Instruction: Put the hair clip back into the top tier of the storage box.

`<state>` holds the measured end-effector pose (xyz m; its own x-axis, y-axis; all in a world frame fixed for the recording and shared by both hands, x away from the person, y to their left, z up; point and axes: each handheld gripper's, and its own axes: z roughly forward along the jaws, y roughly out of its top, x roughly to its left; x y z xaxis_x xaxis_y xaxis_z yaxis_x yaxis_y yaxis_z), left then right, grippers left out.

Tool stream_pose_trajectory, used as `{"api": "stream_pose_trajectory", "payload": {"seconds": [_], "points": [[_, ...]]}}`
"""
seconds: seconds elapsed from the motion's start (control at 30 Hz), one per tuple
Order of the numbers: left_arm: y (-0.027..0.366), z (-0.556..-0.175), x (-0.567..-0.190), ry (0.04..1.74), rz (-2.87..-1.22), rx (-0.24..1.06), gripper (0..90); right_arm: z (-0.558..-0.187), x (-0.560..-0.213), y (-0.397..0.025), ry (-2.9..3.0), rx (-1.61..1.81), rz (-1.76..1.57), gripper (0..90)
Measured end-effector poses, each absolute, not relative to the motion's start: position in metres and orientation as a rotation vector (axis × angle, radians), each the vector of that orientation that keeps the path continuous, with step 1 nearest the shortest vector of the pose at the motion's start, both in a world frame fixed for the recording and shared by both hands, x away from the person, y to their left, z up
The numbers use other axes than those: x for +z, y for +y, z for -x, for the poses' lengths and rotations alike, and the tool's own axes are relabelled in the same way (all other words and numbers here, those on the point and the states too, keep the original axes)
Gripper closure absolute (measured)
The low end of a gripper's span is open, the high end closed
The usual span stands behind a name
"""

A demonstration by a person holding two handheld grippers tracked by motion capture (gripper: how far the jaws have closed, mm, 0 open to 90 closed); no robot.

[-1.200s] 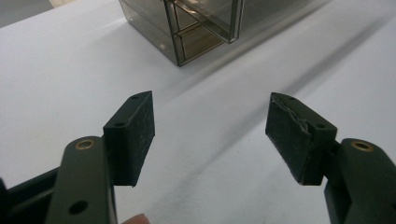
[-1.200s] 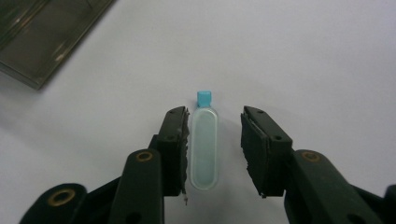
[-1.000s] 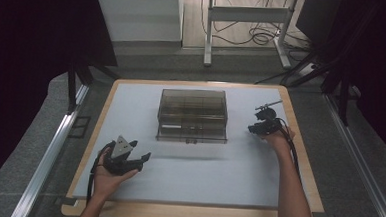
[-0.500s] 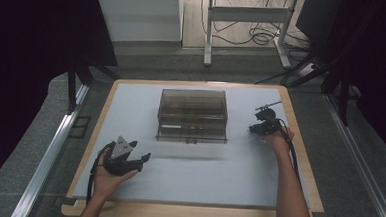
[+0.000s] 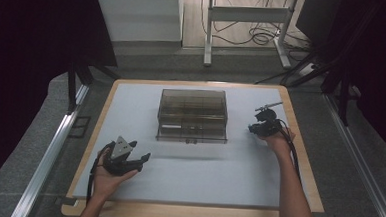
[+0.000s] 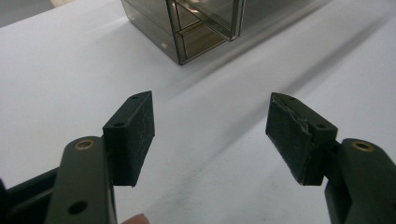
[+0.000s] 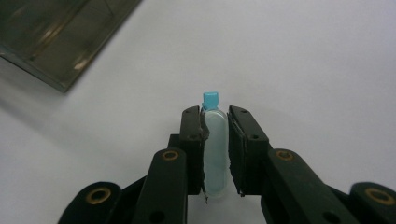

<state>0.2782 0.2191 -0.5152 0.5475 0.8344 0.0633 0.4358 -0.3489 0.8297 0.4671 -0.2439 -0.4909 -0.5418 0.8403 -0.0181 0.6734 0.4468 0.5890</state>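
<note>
A white tabletop [image 5: 192,178] with a wooden edge stands on a grey floor, with dark curtains at both sides and cables trailing beyond. A smoky, see-through plastic drawer box [image 5: 192,115] sits at the middle of it.

The right gripper [image 7: 215,154], just right of the box in the high view [image 5: 265,126], has its jaws pinched on a small clear plastic vial [image 7: 215,158] with a blue cap [image 7: 211,98]. The vial sits lengthwise between the pads, its long axis running along the jaws, cap end pointing out past their tips and away from the hand, above bare tabletop near the box's corner.

It looks light, and its thin, smooth wall would likely give or slip under a hard squeeze. The flat sides of the body, where the pads now sit, seem the best place to hold it; the cap is too small to grip firmly.

The left gripper [image 6: 210,135] rests low near the front left of the tabletop [image 5: 128,157], jaws spread wide and empty, aimed toward the box's near corner.
</note>
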Motion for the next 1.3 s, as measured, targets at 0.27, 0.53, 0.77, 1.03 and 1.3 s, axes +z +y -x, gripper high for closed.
{"api": "stream_pose_trajectory", "payload": {"seconds": [0.27, 0.53, 0.77, 1.03, 1.3], "points": [[0.221, -0.278, -0.514, 1.029, -1.976, 0.628, 33.5, -0.461, -0.482, -0.244, 2.391, 0.806, -1.262, 75.2], [0.22, -0.278, -0.515, 1.032, -1.979, 0.628, 33.5, -0.452, -0.474, -0.24, 2.395, 0.84, -1.207, 75.2], [0.219, -0.277, -0.514, 1.027, -1.978, 0.627, 33.4, -0.446, -0.467, -0.24, 2.395, 0.871, -1.184, 75.1], [0.22, -0.278, -0.514, 1.028, -1.977, 0.625, 33.3, -0.441, -0.465, -0.241, 2.391, 0.9, -1.172, 75.1], [0.219, -0.278, -0.514, 1.026, -1.98, 0.625, 33.2, -0.436, -0.461, -0.243, 2.389, 0.922, -1.156, 75.1]]}}
